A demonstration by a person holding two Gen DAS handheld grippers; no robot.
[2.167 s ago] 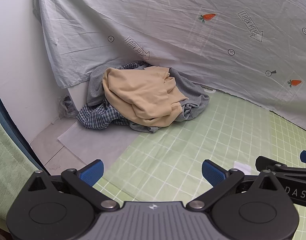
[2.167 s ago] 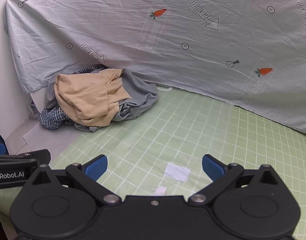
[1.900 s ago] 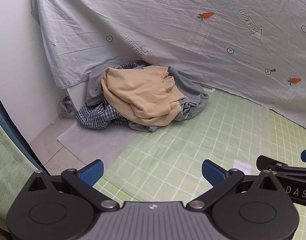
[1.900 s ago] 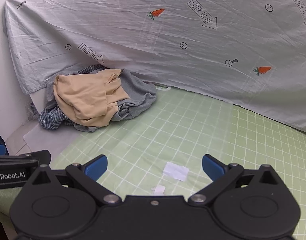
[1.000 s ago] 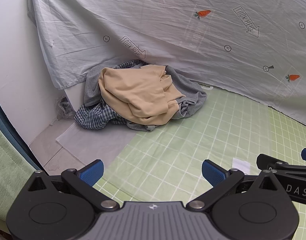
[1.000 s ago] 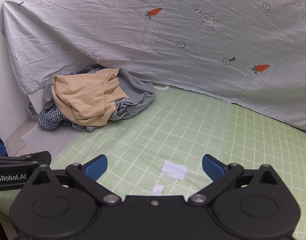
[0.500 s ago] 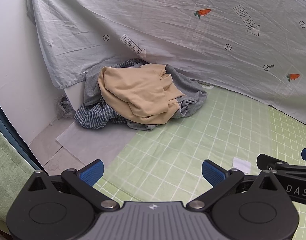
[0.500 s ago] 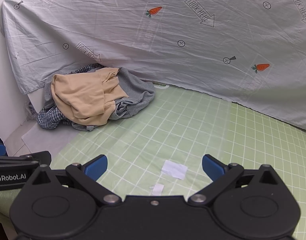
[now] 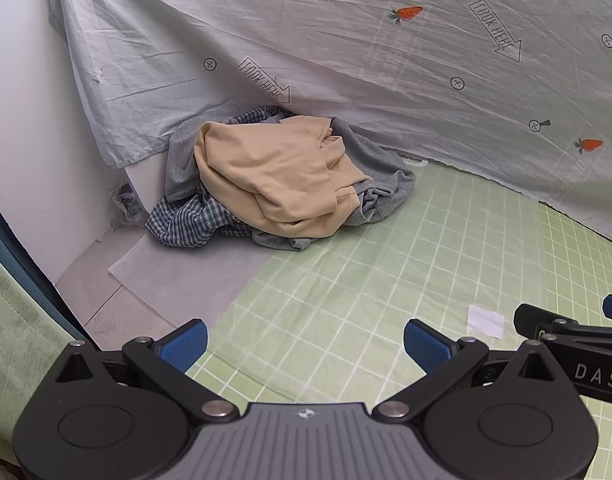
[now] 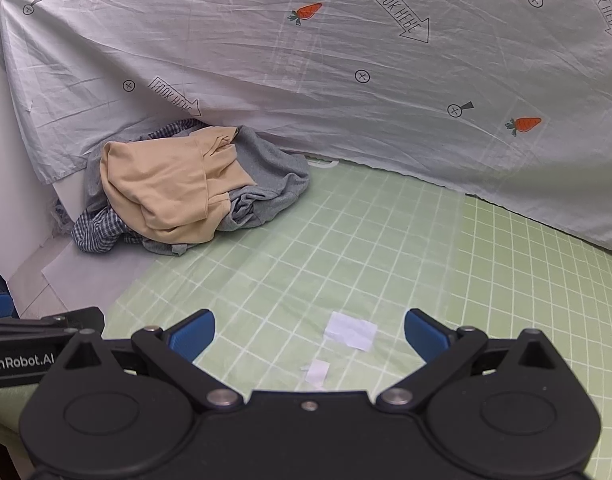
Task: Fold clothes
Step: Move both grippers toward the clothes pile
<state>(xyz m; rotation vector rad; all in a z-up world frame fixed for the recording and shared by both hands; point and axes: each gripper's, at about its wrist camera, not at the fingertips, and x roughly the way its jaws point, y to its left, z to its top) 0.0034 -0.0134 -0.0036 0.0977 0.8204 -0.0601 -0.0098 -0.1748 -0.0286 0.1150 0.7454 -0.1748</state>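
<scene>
While both tongs gape empty, left tongs (image 9: 306, 338), right tongs (image 10: 309, 330), sheet (image 10: 345, 60) reads "LOOK HERE"

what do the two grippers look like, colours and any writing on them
Both are matte black linkage frames with round pivot housings, silver bolt heads and blue ribbed pads on the fingertips. The left gripper has a grey ribbed centre plate with a small star-like logo. The right gripper has a plain black centre with one screw. White lettering shows on their sides, cut off: "enRobot.AI" on the left, "DAS" on the right.

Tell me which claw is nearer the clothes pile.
Left. The left claw sits open almost straight in front of the clothes pile; the right claw, also open, is off to the pile's right, farther away.
</scene>
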